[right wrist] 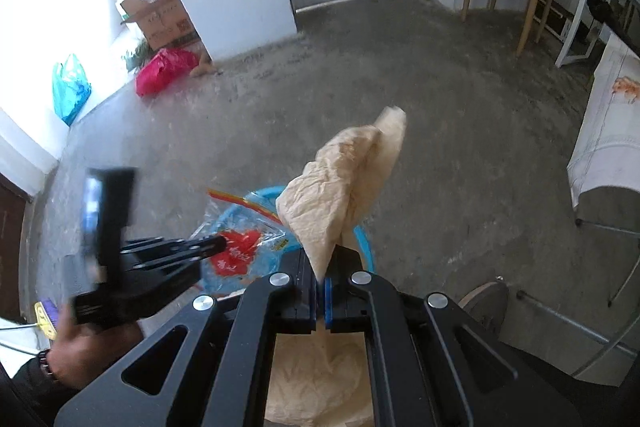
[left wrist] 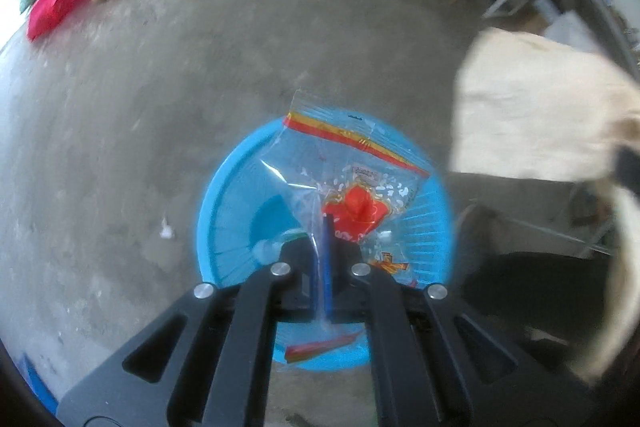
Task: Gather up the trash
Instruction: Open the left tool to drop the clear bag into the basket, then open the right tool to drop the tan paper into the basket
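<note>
Left wrist view: left gripper (left wrist: 325,259) jaws clamped on clear plastic snack wrapper (left wrist: 352,183) w/ red print, held over blue plastic basket (left wrist: 228,211) on concrete floor (left wrist: 160,107). Right wrist view: right gripper (right wrist: 320,285) jaws pinched tight on crumpled beige paper (right wrist: 340,187), sheet standing up above fingers, near basket rim (right wrist: 366,239). Red bag (right wrist: 166,69) lay by cardboard box (right wrist: 162,17), well apart

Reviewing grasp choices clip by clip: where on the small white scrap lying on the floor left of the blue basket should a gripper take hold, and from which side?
Pinch the white scrap across its raised, crumpled middle, coming straight down from above. It lies low on the bare concrete floor, apart from the blue basket, so a sideways approach would probably slide it. Its exact shape is too small to tell.
</note>
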The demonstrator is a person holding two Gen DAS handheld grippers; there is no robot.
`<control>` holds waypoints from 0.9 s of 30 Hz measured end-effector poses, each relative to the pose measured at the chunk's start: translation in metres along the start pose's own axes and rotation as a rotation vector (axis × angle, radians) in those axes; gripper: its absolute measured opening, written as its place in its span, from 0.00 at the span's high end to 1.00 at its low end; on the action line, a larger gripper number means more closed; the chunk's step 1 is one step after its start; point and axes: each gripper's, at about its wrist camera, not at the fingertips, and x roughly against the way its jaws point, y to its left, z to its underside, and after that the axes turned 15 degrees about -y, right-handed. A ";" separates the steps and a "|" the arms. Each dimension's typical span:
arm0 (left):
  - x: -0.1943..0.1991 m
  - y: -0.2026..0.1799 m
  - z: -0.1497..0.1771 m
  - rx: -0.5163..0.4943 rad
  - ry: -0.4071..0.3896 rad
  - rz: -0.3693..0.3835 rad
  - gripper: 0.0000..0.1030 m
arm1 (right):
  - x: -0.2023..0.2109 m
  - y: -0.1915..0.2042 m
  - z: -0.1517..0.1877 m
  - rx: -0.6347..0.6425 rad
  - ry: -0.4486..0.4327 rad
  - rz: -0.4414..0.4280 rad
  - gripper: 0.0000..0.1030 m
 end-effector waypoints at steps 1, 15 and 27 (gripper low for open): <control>-0.015 0.006 0.003 0.013 0.023 -0.015 0.98 | -0.001 0.000 0.002 0.005 0.004 0.001 0.98; 0.002 0.047 0.016 0.088 0.012 -0.151 0.41 | -0.020 0.022 0.019 0.086 0.102 -0.107 0.98; 0.068 0.100 0.007 0.233 -0.124 -0.148 0.40 | -0.105 0.084 0.047 0.241 0.305 -0.175 0.97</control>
